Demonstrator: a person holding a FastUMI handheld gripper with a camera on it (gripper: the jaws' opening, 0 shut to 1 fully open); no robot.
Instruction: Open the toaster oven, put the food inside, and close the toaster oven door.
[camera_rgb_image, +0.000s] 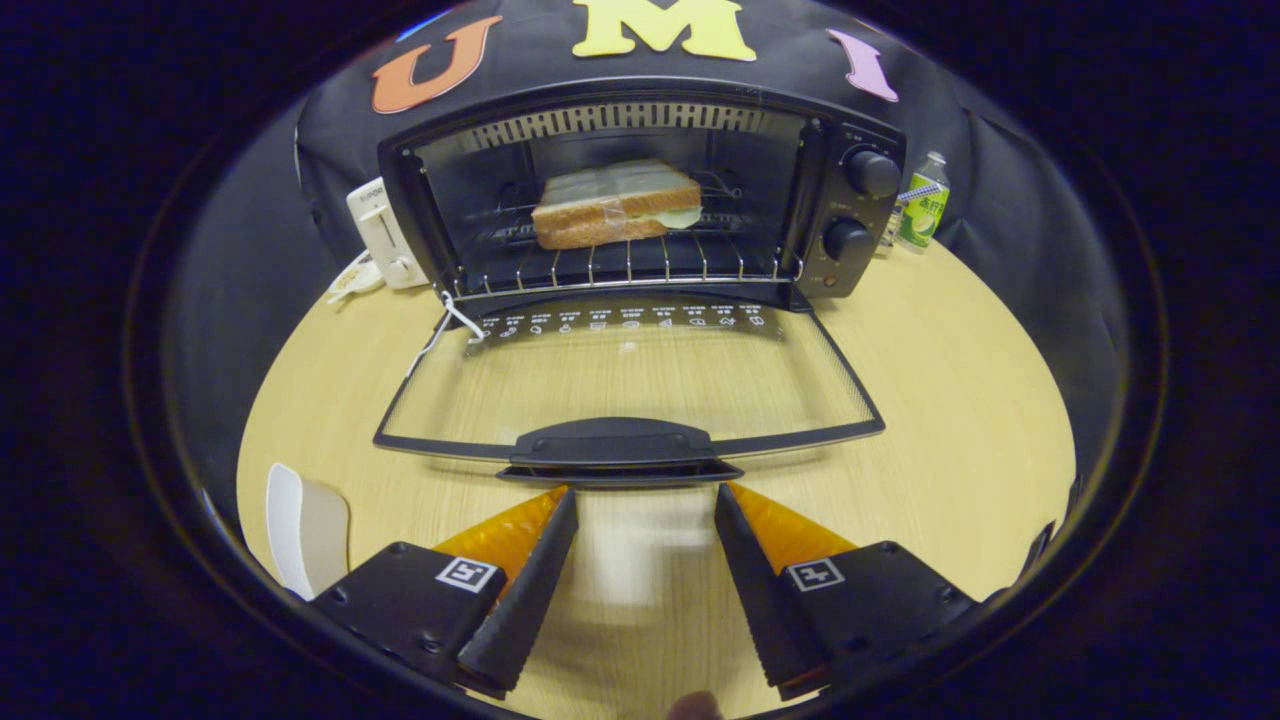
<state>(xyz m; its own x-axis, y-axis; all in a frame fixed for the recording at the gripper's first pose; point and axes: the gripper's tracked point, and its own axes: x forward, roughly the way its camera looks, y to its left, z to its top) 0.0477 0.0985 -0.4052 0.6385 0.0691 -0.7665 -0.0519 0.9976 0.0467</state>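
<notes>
A black toaster oven (845, 190) stands at the far side of the wooden table, its glass door (630, 380) folded down flat toward me. A wrapped sandwich (615, 205) lies on the wire rack inside the oven. The door's black handle (612, 443) is just ahead of my fingertips. My gripper (645, 500) is open, nothing between its fingers, and it hovers low over the table right before the handle.
A white toaster (380, 235) stands left of the oven, a green-labelled bottle (924, 205) to its right. A white plate (305, 525) lies on the table (960, 400) left of my fingers. A white string (445, 325) hangs from the oven's front left corner.
</notes>
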